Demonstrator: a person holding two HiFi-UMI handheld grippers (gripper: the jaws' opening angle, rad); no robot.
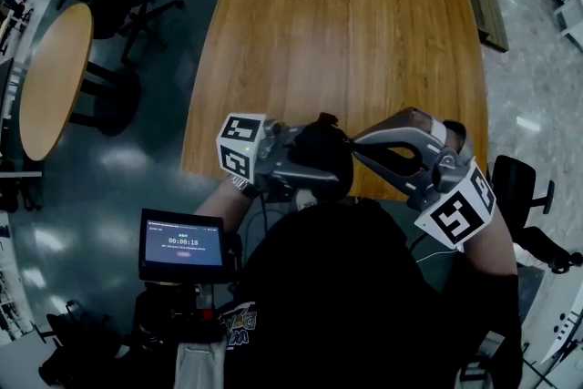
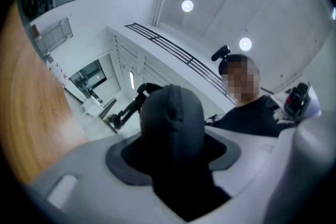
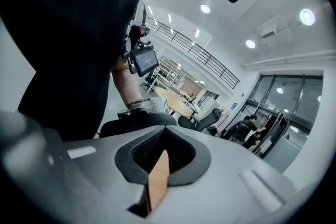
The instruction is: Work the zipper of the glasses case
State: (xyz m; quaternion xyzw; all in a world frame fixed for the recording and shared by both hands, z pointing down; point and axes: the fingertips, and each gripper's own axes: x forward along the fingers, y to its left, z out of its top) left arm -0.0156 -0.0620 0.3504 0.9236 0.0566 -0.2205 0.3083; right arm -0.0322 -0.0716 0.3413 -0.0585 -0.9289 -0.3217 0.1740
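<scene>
A glasses case (image 1: 326, 158) sits between the jaws of the left gripper (image 1: 302, 161), held above the near edge of a large table (image 1: 346, 32), just in front of the person's chest. The right gripper (image 1: 357, 144) reaches in from the right, and its closed tips are right at the case's right side. A small screen (image 1: 182, 243) hangs at the person's lower left, and a round table (image 1: 50, 77) stands well left of the large one, with office chairs (image 1: 123, 0) between them.
</scene>
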